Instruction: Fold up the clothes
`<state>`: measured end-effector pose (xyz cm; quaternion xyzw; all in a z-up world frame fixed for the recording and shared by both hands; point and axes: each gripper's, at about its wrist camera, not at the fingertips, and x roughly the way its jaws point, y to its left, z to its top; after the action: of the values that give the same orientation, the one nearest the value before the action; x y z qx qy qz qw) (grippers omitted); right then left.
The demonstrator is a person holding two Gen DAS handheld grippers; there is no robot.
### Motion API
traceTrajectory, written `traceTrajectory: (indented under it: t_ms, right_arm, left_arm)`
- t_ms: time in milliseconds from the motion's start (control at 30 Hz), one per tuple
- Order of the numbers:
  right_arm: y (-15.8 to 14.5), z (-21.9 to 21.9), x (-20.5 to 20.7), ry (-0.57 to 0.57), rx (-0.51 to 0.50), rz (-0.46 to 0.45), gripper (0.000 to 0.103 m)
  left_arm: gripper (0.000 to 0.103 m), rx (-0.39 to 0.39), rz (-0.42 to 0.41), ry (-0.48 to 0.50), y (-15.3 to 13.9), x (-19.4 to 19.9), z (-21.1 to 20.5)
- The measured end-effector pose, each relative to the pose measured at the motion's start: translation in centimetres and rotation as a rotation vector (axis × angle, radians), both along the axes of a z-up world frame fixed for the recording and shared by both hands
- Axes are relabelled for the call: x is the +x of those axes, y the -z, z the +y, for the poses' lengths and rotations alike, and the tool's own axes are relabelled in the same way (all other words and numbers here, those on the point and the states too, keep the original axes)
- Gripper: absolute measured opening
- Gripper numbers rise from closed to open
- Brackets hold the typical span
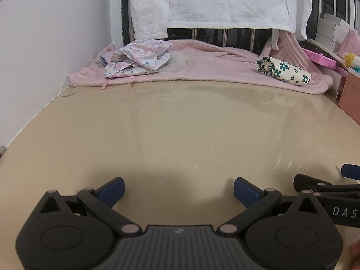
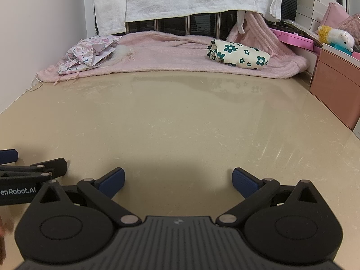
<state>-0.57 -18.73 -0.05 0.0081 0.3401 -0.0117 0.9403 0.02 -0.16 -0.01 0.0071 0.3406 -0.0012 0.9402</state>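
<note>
Glossy beige countertop (image 2: pixel 180 117) | fuzzy pink blanket (image 2: pixel 171 54) — crumpled floral garment (image 2: pixel 238 54)

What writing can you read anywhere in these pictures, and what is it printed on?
"DAS", cut off by the picture's edge: white letters on the side of the right claw, seen from the left wrist camera.
"enRobot.AI", its start cut off: white letters on the side of the left claw, seen from the right wrist camera.
A small pale emblem sits on each claw's ribbed body; it holds no letters.
The white boxes at the back right show no legible print.
</note>
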Motion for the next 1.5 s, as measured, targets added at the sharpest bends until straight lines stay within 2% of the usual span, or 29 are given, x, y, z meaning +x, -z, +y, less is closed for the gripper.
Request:
traceTrajectory:
  t_ms: [767,867,967,1033,1100,1167,1267,1333,1400,1433,1467,1500]
  right_arm:
    - [-0.1,0.3,0.6,0.018,-0.003,0.015,0.103]
    - [-0.7,0.4,1.5,0.008,0.015,0.039,0.103]
    - [-3.0,0.4,2.7,-0.024,0.083,0.002,0.102]
    - [-6.0,0.4,4.9,-0.056,0.175,-0.052,0.103]
    - [-8.4,1.1,9.0,-0.108,0.280,-0.079,0.103]
    - [-10.7,1.8,13.3,-0.162,0.385,-0.101,0.103]
    - [-9.8,3.7,21.2,-0.186,0.521,-0.063,0.103]
    - [-8.4,5.9,27.0,-0.180,0.605,-0.012,0.101]
    - [-6.6,8.0,31.5,-0.130,0.641,0.037,0.093]
    - [-5.6,8.9,33.5,-0.103,0.656,0.061,0.089]
    - [-4.4,9.6,35.2,-0.076,0.683,0.099,0.079]
    - [-3.4,10.0,35.9,-0.076,0.731,0.140,0.048]
  left_arm:
    - [0.103,-0.012,0.001,-0.003,-0.1,0.1,0.4]
    - [0.101,-0.101,-0.006,0.057,-1.1,0.6,2.0]
    - [0.101,-0.227,-0.074,0.009,-3.7,2.4,5.7]
    - [0.103,-0.269,-0.112,-0.042,-5.3,4.9,8.6]
    - [0.103,-0.291,-0.138,-0.107,-6.7,8.0,11.7]
    - [0.103,-0.301,-0.137,-0.225,-7.3,11.1,14.7]
    - [0.103,-0.383,-0.122,-0.267,-7.1,13.4,18.0]
    - [0.103,-0.403,-0.127,-0.253,-6.8,13.5,18.5]
    - [0.103,-0.417,-0.134,-0.237,-6.4,13.5,19.0]
    - [0.103,-0.392,-0.151,-0.225,-6.5,13.1,19.0]
    - [0.103,-0.368,-0.168,-0.213,-6.6,12.8,19.0]
    - [0.103,-0.355,-0.188,-0.203,-6.8,12.3,19.1]
